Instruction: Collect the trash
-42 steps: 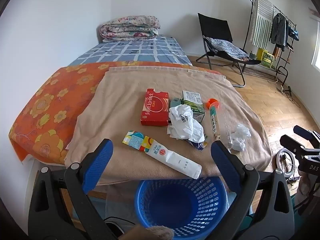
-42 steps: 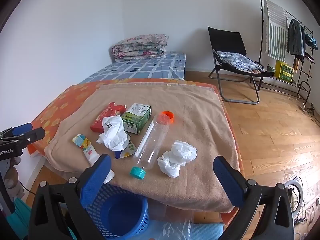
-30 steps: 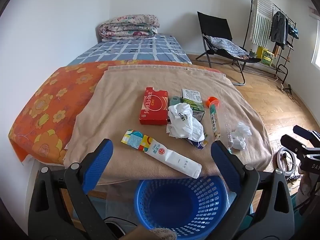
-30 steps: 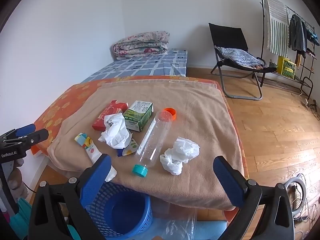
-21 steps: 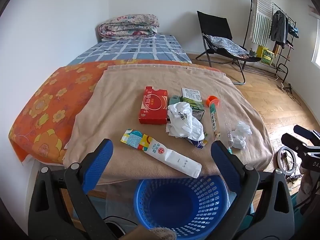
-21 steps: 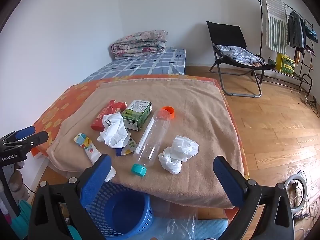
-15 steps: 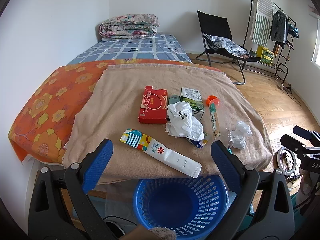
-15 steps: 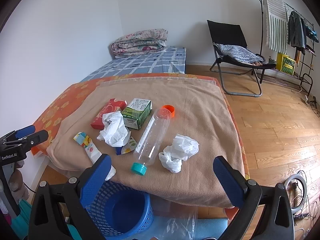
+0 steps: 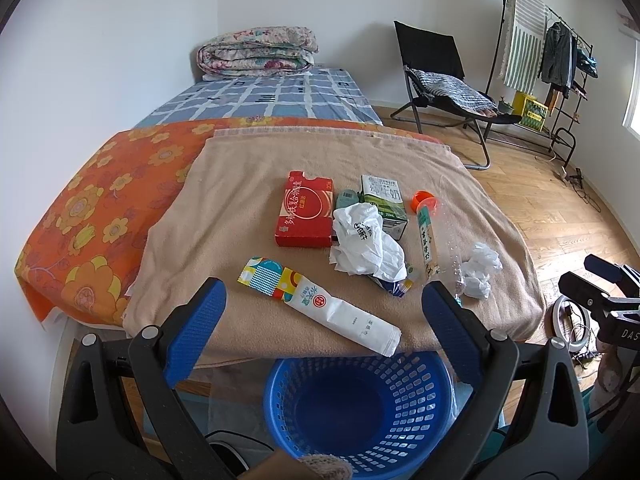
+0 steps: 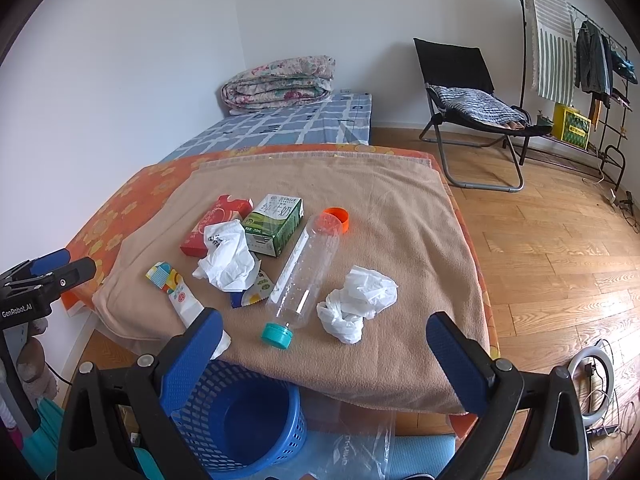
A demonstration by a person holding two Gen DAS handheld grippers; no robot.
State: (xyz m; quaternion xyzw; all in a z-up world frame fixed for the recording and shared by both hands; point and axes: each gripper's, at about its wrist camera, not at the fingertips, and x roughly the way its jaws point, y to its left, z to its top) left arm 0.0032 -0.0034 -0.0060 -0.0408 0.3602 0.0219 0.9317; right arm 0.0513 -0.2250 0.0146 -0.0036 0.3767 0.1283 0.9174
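Both tools hang spread wide and empty at the bed's near edge: the left tool (image 9: 322,308) above the blue basket (image 9: 416,368) on the floor, the right tool (image 10: 320,340) further right. The trash lies on the tan blanket (image 9: 240,200): red box (image 9: 306,208), milk carton (image 9: 384,198), clear bottle (image 10: 306,272), white bags (image 10: 356,304), long wrapper (image 9: 320,304).

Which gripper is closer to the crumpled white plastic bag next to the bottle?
Right. The right gripper faces the plastic bag almost head-on, just short of it. The left gripper is off to the bag's left, facing the long packet.
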